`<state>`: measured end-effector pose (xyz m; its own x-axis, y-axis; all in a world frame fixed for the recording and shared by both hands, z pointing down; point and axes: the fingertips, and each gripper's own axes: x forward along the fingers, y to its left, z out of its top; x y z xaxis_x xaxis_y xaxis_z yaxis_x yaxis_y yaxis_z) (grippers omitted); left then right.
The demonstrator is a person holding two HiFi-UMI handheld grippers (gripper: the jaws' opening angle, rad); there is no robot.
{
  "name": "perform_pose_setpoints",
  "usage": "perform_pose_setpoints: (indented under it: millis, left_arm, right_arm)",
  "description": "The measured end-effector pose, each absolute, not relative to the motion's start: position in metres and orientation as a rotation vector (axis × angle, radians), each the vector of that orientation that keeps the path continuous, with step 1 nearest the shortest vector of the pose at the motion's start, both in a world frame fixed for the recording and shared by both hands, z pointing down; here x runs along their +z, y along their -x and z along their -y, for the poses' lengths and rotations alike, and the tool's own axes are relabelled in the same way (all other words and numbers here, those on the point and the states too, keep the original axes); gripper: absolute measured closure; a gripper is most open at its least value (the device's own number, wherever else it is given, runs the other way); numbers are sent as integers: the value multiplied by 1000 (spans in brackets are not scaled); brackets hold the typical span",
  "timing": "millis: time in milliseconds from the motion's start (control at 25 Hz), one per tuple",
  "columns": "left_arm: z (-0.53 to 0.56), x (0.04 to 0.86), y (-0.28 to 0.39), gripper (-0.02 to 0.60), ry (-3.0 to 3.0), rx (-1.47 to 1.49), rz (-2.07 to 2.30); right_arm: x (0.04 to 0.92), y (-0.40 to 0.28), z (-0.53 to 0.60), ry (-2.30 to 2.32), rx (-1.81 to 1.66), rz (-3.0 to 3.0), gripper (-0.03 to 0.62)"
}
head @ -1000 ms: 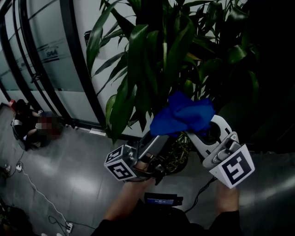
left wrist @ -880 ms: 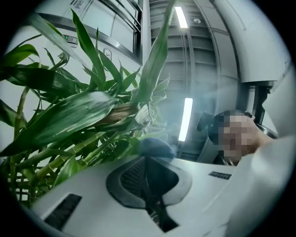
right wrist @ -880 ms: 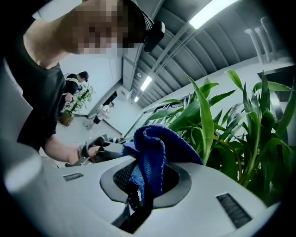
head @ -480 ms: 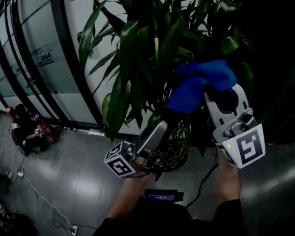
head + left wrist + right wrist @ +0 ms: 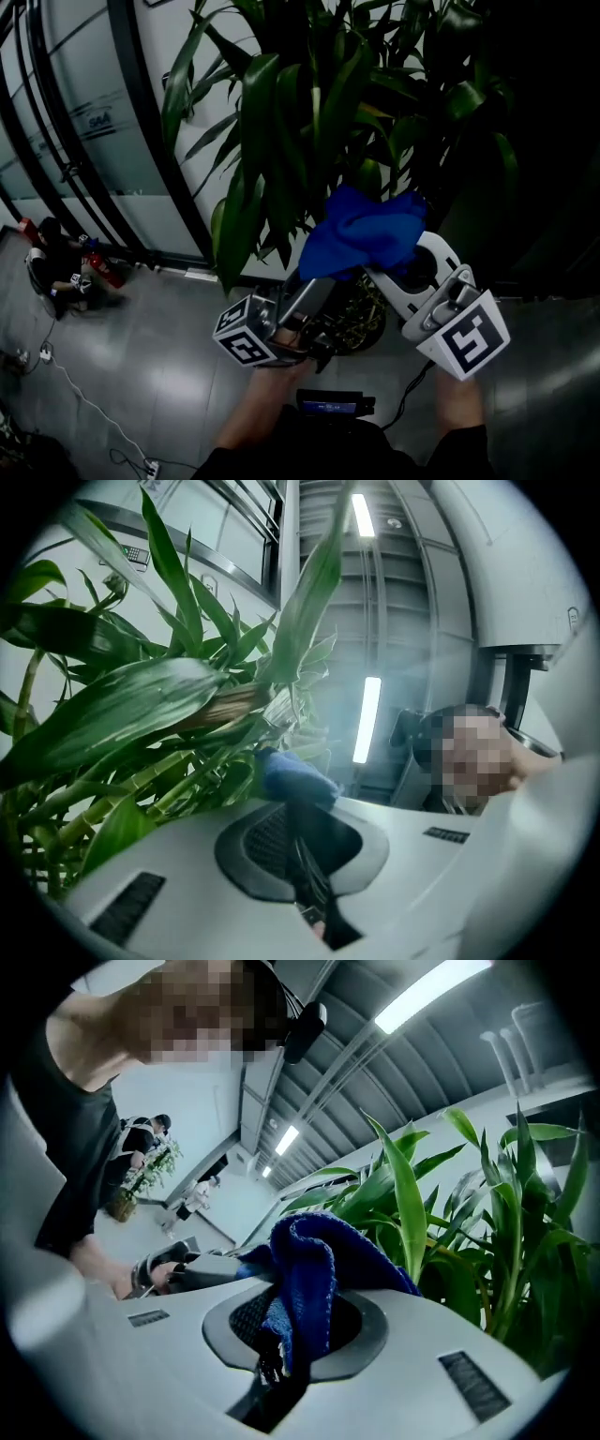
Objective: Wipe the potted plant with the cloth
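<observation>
The potted plant (image 5: 281,122) fills the upper middle of the head view with long green leaves, and its pot (image 5: 361,319) stands on the floor below. A blue cloth (image 5: 366,234) hangs bunched just under the lower leaves. My right gripper (image 5: 380,267) is shut on the cloth (image 5: 309,1260), which drapes over its jaws beside the leaves (image 5: 412,1204). My left gripper (image 5: 323,279) points up under the cloth, its jaws shut (image 5: 298,808); I cannot tell whether anything thin is pinched. From the left gripper view, leaves (image 5: 141,705) lie left and the cloth (image 5: 295,775) just past the tips.
A glass wall with dark frames (image 5: 94,122) runs along the left. On the grey floor (image 5: 169,356) lie thin cables (image 5: 75,384), and a person (image 5: 56,272) sits low by the wall. A black cable (image 5: 412,384) trails near the pot.
The right gripper lifted the cloth up and right into the leaves, then came back down and left to about where it began. The left gripper stayed put.
</observation>
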<state>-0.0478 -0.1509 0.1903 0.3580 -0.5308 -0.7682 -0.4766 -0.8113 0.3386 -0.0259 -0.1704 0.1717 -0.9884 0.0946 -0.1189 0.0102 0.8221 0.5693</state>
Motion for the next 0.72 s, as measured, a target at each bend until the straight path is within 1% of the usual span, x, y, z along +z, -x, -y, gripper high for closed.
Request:
perform_pose_setpoints:
  millis: [240,360,480,600,720]
  left_arm:
    - [147,190,47,566,-2555,-1506,935]
    - [145,189,48,548,-2563,-1520,933]
    - [142,185,50,547,-2578,-1539,923]
    - [139,183,48,501,-2590,-1544,900]
    - [140,183,45,428,-2584,-1542,859]
  right_arm:
    - [193,4,161,-199,770,-2925,517]
    - [204,-7,155,-255,790,-2953,517]
    - [201,-21,157,-228,804,-2950,517]
    - [172,-43,163,-166,715,-2848,517]
    - [119,-67,176,-41,578,-2646,517]
